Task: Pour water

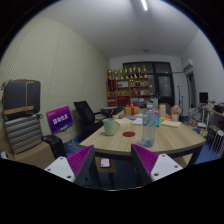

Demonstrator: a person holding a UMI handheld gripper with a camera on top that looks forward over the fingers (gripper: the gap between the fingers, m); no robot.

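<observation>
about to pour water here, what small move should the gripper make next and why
Probably ease forward toward the water bottle: the gripper is open and empty, short of the wooden table, with the bottle and green cup well beyond its fingers.

Wooden bench (150, 143) carries a green mug (109, 126), a clear water bottle (149, 128), a pink item (129, 132), clutter at far end.

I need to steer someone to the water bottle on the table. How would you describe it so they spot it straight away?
Start at the large wooden table ahead of the gripper, whose jaws stand open and empty. Beyond the right finger, near the table's middle, stands the clear plastic bottle, upright. It is taller and see-through, unlike the squat pale green cup standing apart from it beyond the left finger.
</observation>
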